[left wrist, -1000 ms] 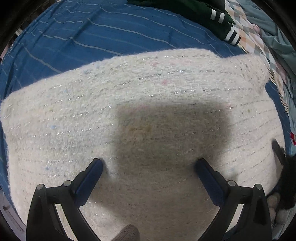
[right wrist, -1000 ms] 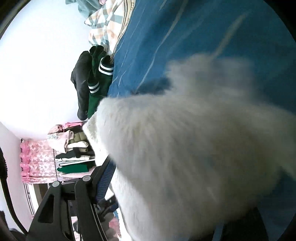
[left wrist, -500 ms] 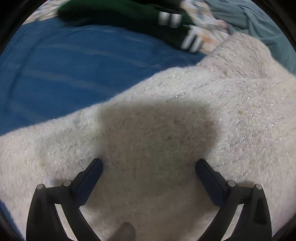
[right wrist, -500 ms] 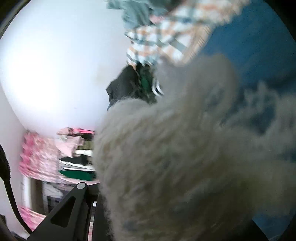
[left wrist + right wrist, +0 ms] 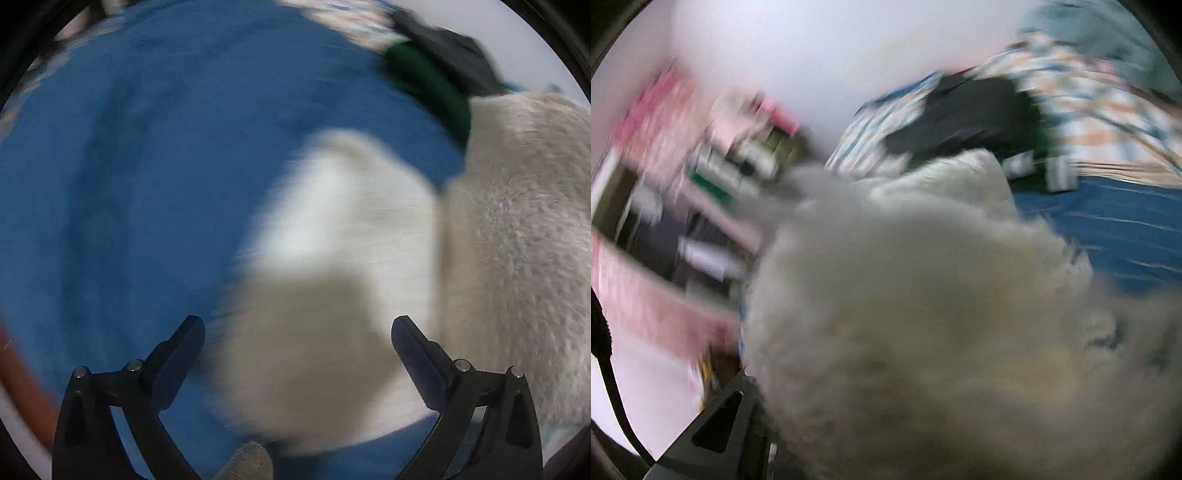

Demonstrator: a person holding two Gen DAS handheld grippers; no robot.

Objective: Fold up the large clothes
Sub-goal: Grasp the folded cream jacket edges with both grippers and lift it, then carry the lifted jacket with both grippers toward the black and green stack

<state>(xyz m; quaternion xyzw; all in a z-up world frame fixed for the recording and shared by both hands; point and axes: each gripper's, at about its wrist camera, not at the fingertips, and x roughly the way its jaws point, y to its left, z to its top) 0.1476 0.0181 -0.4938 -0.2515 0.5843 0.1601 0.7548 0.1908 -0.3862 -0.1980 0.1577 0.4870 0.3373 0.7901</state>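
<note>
Fuzzy cream sweater (image 5: 517, 258) bunches over the right gripper's hidden fingers, state unclear; left gripper (image 5: 297, 341) fingers wide.

sweater (image 5: 332, 295) on bedsheet (image 5: 129, 184), clothes (image 5: 436, 85) behind

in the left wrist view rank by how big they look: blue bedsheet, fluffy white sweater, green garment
1. blue bedsheet, barely ahead.
2. fluffy white sweater; it sits near the camera, so the top two are unsure.
3. green garment, a small blurred strip.
</note>
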